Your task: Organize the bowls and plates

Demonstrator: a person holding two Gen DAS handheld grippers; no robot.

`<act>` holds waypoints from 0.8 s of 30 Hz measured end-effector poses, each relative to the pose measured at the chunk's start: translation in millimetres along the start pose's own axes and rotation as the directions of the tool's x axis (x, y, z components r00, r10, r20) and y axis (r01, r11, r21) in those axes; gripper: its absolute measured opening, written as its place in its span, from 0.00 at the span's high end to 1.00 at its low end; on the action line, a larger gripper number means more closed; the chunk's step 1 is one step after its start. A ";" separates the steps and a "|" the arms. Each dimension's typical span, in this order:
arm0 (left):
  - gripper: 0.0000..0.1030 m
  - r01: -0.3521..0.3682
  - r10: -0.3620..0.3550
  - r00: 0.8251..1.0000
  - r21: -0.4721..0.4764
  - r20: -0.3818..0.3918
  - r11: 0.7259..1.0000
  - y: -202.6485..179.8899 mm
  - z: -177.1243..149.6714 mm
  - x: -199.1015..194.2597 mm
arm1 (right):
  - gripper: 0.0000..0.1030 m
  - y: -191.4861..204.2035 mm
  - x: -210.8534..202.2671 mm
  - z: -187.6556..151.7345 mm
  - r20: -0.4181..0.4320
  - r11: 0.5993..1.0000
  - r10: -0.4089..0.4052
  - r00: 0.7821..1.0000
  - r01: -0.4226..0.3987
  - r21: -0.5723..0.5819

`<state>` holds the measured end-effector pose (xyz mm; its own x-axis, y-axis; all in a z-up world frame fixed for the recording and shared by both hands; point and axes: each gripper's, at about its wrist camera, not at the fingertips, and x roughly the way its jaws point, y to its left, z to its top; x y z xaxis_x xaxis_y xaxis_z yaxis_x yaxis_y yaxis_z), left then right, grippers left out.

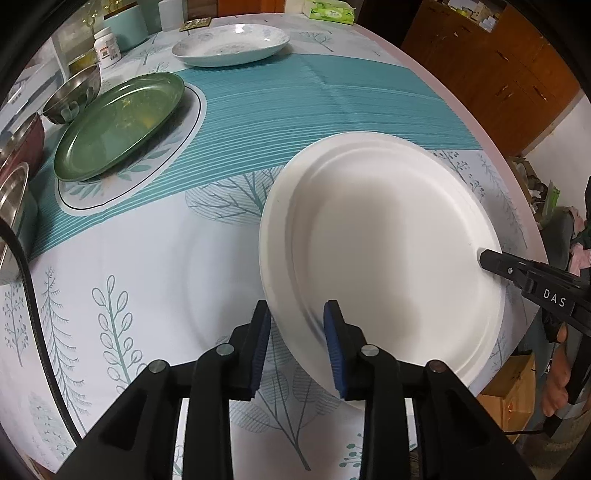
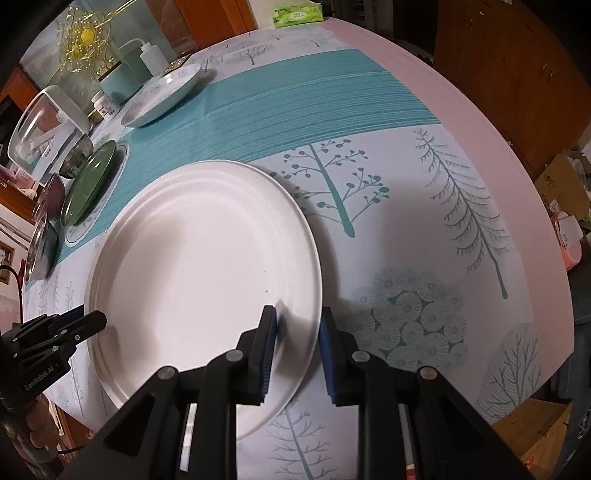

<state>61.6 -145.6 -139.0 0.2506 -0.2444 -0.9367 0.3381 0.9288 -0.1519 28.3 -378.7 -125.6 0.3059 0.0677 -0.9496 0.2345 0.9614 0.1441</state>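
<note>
A white plate (image 1: 384, 251) lies near the table's front edge; it also shows in the right wrist view (image 2: 203, 273). My left gripper (image 1: 297, 321) is open, its jaws astride the plate's left rim. My right gripper (image 2: 297, 328) is open, its jaws astride the plate's right rim. Each gripper shows in the other's view: the right one (image 1: 487, 258) and the left one (image 2: 88, 321). A green plate (image 1: 118, 125) and a patterned white plate (image 1: 231, 44) lie further back. Steel bowls (image 1: 72, 94) stand along the left edge.
The table wears a teal and white tree-print cloth (image 1: 258, 110). A teal pot (image 1: 123, 26), a white jar (image 1: 107, 46), a squeeze bottle (image 2: 153, 57) and a clear container (image 2: 44, 125) stand at the back left. A green tissue pack (image 1: 330, 11) lies at the far edge.
</note>
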 end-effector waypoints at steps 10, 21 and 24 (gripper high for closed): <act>0.40 -0.034 0.032 0.998 0.020 0.063 0.999 -1.5 3.6 -9.9 | 0.76 8.8 -0.3 0.4 0.003 0.998 -0.040 0.999 0.040 -0.037; 0.29 -0.047 0.048 0.995 -0.013 0.090 0.999 8.4 3.1 -22.0 | 0.58 6.0 -8.0 -1.5 0.018 0.995 -0.093 0.996 0.093 -0.024; 0.29 -0.056 0.058 0.993 -0.018 0.103 0.998 8.7 1.9 -26.2 | 0.54 6.8 -17.9 -2.6 0.044 0.994 -0.100 0.994 0.102 -0.028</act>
<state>59.7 -131.7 -115.2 0.3616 -0.2179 -0.9065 0.3071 0.9459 -0.1048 22.0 -372.7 -108.3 0.3208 -0.0409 -0.9463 0.2381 0.9705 0.0387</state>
